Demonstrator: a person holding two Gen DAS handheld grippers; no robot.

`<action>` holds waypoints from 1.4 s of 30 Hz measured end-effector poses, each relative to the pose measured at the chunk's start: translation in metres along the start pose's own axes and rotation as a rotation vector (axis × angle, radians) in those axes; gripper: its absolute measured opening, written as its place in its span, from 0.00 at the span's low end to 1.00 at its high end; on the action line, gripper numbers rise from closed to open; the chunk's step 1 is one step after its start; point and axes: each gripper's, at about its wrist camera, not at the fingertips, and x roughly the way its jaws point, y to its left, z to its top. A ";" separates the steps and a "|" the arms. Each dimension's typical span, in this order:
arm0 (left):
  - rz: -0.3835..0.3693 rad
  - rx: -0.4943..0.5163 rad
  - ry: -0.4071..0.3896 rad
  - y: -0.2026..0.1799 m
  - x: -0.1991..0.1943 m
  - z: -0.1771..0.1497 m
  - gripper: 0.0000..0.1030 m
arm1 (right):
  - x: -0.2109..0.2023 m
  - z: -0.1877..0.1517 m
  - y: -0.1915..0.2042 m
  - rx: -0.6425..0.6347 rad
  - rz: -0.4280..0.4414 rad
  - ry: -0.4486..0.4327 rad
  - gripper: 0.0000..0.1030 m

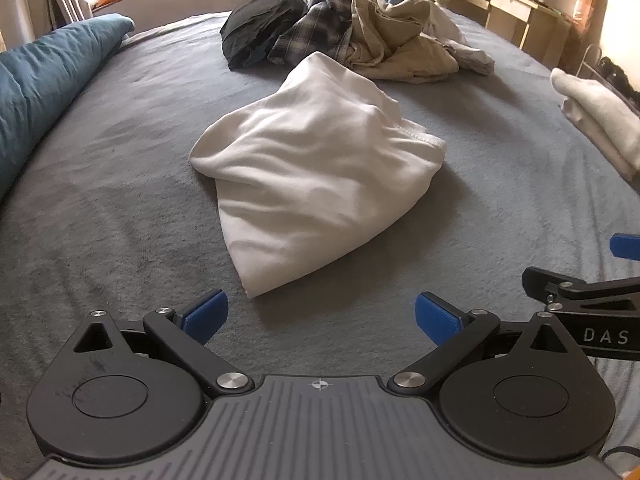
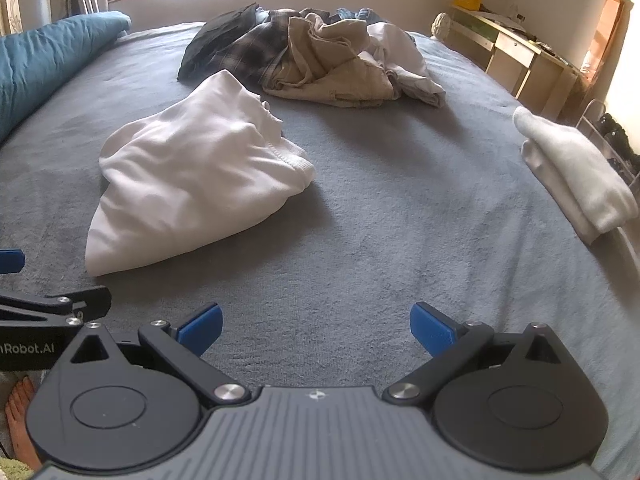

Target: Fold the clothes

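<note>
A crumpled white garment (image 1: 312, 176) (image 2: 188, 172) lies in the middle of the grey bed. Behind it is a heap of unfolded clothes (image 1: 340, 32) (image 2: 312, 52): black, plaid, beige and pale pieces. A folded white garment (image 1: 600, 116) (image 2: 572, 172) rests at the bed's right edge. My left gripper (image 1: 320, 316) hovers open just short of the white garment's near corner, nothing between its blue pads. My right gripper (image 2: 316, 328) is open too, over bare blanket to the right of that garment.
The grey blanket (image 1: 120, 200) (image 2: 380, 240) covers the bed. A teal duvet (image 1: 48, 76) (image 2: 44, 56) runs along the left side. A wooden desk (image 1: 516, 8) (image 2: 516, 52) stands at the far right. A bare foot (image 2: 20, 412) shows at the lower left.
</note>
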 end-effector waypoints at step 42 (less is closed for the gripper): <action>0.028 -0.020 -0.014 0.004 -0.004 0.000 1.00 | -0.002 -0.001 -0.002 0.005 -0.002 0.003 0.99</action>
